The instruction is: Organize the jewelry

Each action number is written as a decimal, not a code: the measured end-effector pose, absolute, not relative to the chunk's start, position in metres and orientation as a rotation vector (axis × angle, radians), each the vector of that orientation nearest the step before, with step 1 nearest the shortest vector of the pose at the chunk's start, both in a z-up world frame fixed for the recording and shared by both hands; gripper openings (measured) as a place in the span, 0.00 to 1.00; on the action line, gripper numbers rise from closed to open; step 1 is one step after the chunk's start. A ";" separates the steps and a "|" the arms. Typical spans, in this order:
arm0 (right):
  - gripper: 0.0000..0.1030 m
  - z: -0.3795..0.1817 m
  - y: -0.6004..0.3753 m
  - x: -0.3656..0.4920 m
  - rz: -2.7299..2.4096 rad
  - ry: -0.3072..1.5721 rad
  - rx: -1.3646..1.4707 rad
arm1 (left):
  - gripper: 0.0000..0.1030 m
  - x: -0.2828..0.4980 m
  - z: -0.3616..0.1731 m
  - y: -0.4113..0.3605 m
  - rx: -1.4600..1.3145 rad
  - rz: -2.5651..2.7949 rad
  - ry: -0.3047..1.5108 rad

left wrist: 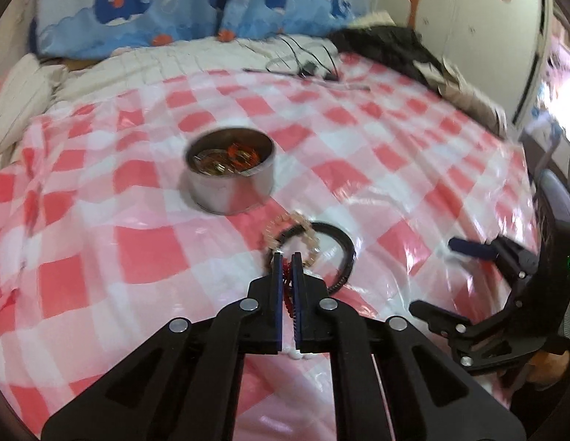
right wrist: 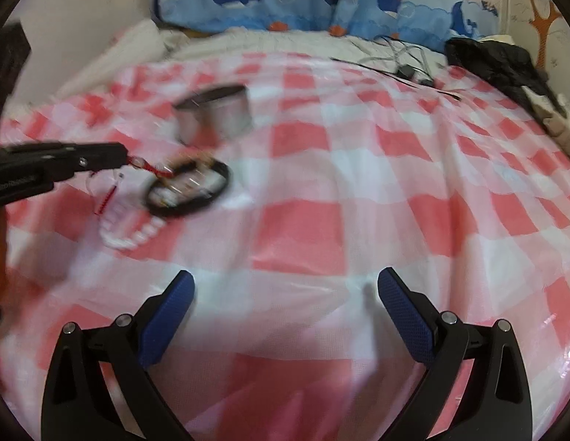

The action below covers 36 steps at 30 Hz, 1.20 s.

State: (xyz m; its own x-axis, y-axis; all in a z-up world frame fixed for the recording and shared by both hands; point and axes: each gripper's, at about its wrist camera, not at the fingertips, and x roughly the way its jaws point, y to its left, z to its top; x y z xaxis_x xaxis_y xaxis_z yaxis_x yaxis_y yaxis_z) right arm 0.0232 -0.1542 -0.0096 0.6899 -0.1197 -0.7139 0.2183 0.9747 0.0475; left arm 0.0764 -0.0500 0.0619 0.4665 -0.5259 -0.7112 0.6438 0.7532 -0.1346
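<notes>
My left gripper (left wrist: 288, 257) was pinched almost shut on a red cord (left wrist: 287, 290), part of a small tangle of jewelry lying on the pink checked cloth (left wrist: 145, 257): a pale beaded bracelet (left wrist: 303, 229), a black ring-shaped band (left wrist: 344, 246) and a string of white beads (right wrist: 132, 237). The round metal tin (left wrist: 230, 174), with some pieces already inside, stood just beyond the tangle. My right gripper (right wrist: 285, 312) hung wide open above bare cloth, holding nothing, well apart from the jewelry.
</notes>
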 end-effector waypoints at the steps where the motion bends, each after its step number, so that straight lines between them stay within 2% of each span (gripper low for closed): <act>1: 0.93 -0.004 -0.154 0.025 -0.150 0.768 0.154 | 0.04 0.078 0.065 -0.046 0.149 -0.712 0.808; 6: 0.92 0.018 -0.150 0.061 -0.023 0.723 0.156 | 0.04 0.092 0.076 -0.018 0.064 -0.624 0.805; 7: 0.86 0.020 -0.149 0.071 -0.009 0.729 0.151 | 0.04 0.095 0.076 -0.015 0.056 -0.615 0.809; 8: 0.72 0.021 -0.147 0.087 0.011 0.745 0.139 | 0.04 0.096 0.076 -0.013 0.053 -0.609 0.810; 10: 0.60 0.018 -0.145 0.116 0.036 0.800 0.118 | 0.04 0.099 0.076 -0.011 0.047 -0.598 0.812; 13: 0.51 0.009 -0.143 0.147 0.045 0.878 0.096 | 0.04 0.102 0.078 -0.009 0.046 -0.593 0.809; 15: 0.39 0.001 -0.141 0.156 0.064 0.915 0.091 | 0.04 0.103 0.078 -0.010 0.053 -0.588 0.809; 16: 0.28 -0.004 -0.140 0.161 0.083 0.937 0.093 | 0.04 0.103 0.078 -0.011 0.059 -0.586 0.809; 17: 0.21 -0.007 -0.140 0.163 0.091 0.946 0.092 | 0.04 0.104 0.077 -0.012 0.064 -0.585 0.811; 20: 0.08 -0.008 -0.143 0.163 0.123 0.928 0.089 | 0.04 0.103 0.074 -0.016 0.076 -0.586 0.819; 30: 0.08 0.033 -0.185 0.111 0.185 0.751 0.331 | 0.04 0.101 0.060 -0.030 0.091 -0.602 0.847; 36: 0.08 0.033 -0.199 0.104 0.228 0.712 0.441 | 0.04 0.101 0.053 -0.036 0.116 -0.590 0.851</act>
State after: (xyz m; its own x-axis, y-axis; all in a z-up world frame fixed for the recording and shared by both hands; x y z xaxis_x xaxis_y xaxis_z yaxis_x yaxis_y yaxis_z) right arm 0.1036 -0.1990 0.0335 0.7380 0.3477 -0.5784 -0.0532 0.8844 0.4637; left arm 0.1006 -0.0360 0.0526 0.5105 -0.4441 -0.7363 0.5342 0.8348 -0.1332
